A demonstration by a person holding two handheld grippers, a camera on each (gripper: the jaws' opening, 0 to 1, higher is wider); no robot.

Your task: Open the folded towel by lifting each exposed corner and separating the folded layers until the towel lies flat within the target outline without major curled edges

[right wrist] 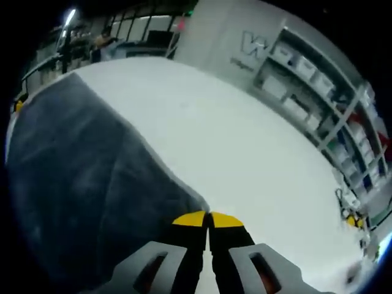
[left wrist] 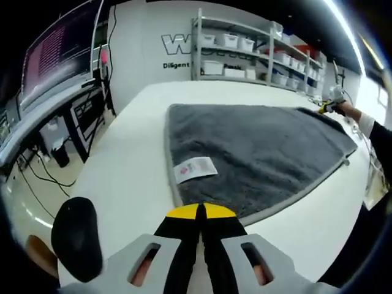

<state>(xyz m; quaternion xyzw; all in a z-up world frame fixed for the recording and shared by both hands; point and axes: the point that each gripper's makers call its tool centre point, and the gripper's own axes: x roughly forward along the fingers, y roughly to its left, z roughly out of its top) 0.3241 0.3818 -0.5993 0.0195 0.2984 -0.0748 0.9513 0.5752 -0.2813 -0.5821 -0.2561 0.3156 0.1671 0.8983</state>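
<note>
On opposite towel point(left wrist: 257, 153) edges, both tools point(left wrist: 201, 211) point(right wrist: 208, 218) sit low, pinching its hem.

Towel point(right wrist: 73, 184) edge beyond blurred view's rim.

White table point(left wrist: 141, 165) at centre, its top broad and matte. Behind the table, a white wall point(left wrist: 138, 55) bearing dark lettering point(left wrist: 174, 44), partly hidden. Right of the lettering, a metal shelf rack point(left wrist: 257, 52) stocked with white bins point(left wrist: 230, 41). Left of the table, a desk point(left wrist: 43, 116) carrying a large monitor point(left wrist: 58, 52); cables point(left wrist: 43, 177) trail across the pale glossy floor point(left wrist: 30, 202) beneath it. Above the rack, a ceiling strip light point(left wrist: 346, 30) glows. A black stool point(left wrist: 76, 236) stands at the table's near left corner.
</note>
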